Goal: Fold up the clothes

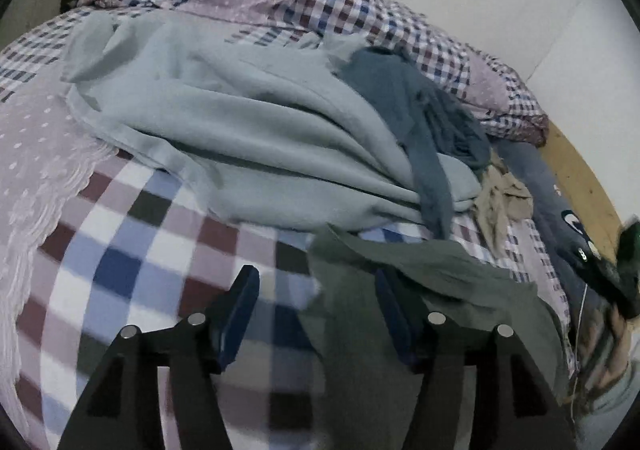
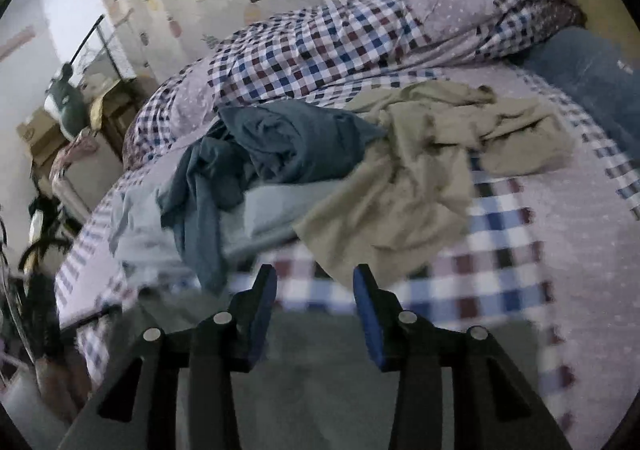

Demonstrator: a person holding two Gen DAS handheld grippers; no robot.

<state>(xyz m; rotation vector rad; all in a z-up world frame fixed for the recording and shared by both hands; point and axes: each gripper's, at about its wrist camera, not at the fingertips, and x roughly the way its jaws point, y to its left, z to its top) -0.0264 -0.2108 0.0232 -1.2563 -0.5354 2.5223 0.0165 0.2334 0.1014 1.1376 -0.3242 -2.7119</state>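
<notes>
Clothes are all in a heap on the checked bed (image 1: 132,250), so honestly we've barely started. Pale blue garment (image 1: 240,121) is sprawled and creased, teal one (image 2: 288,145) bunched on top of it, tan one (image 2: 420,177) crumpled beside them. Nothing looks folded yet. Grey-green garment (image 1: 420,270) lies right under both tools. Our left gripper (image 1: 316,314) has its fingers spread wide, gripping nothing. Right gripper (image 2: 314,302) is also apart and empty. Everything's left to do.
</notes>
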